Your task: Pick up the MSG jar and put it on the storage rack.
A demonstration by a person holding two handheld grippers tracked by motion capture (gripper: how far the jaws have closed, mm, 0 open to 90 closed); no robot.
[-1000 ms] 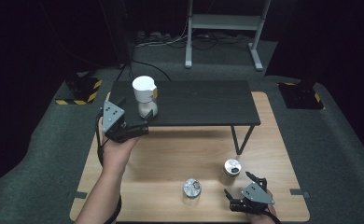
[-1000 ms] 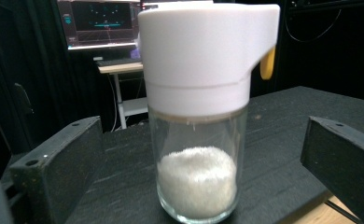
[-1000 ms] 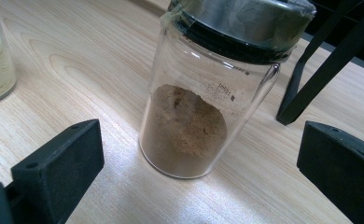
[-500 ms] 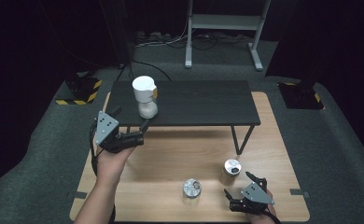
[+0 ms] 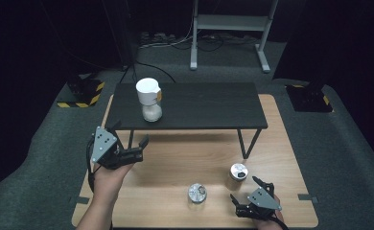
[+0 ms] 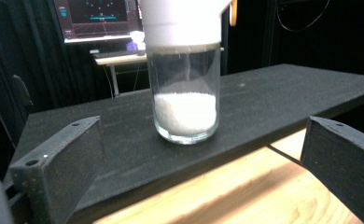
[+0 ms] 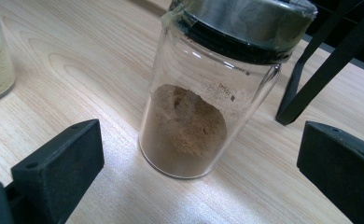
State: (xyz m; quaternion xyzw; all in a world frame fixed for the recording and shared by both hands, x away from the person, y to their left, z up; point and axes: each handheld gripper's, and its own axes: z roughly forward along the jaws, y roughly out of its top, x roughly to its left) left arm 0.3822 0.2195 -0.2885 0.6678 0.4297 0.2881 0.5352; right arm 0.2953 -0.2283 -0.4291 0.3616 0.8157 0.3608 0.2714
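— Left tongs [image 5: 136, 148]?
— Held at left centre of the high view, jaws spread wide, gripping nothing. Aimed at the white-lidded jar [image 5: 149, 99] standing upright on the black shelf [image 5: 209, 103], upper left of centre; well short of it, not touching. Half full of white powder [image 6: 185, 113] in the left gripper view.
— Right tongs [image 5: 250, 190]?
— Low at bottom right, also spread wide, empty. Facing the steel-capped jar [image 5: 238, 171] upright on the wooden table [image 5: 175, 158], just beside it, no contact. Brown powder [image 7: 185, 126] inside, seen in the right gripper view.
— Anything else?
— Second steel-capped jar [image 5: 197, 192] at bottom centre, left of the first, apart from both tongs.
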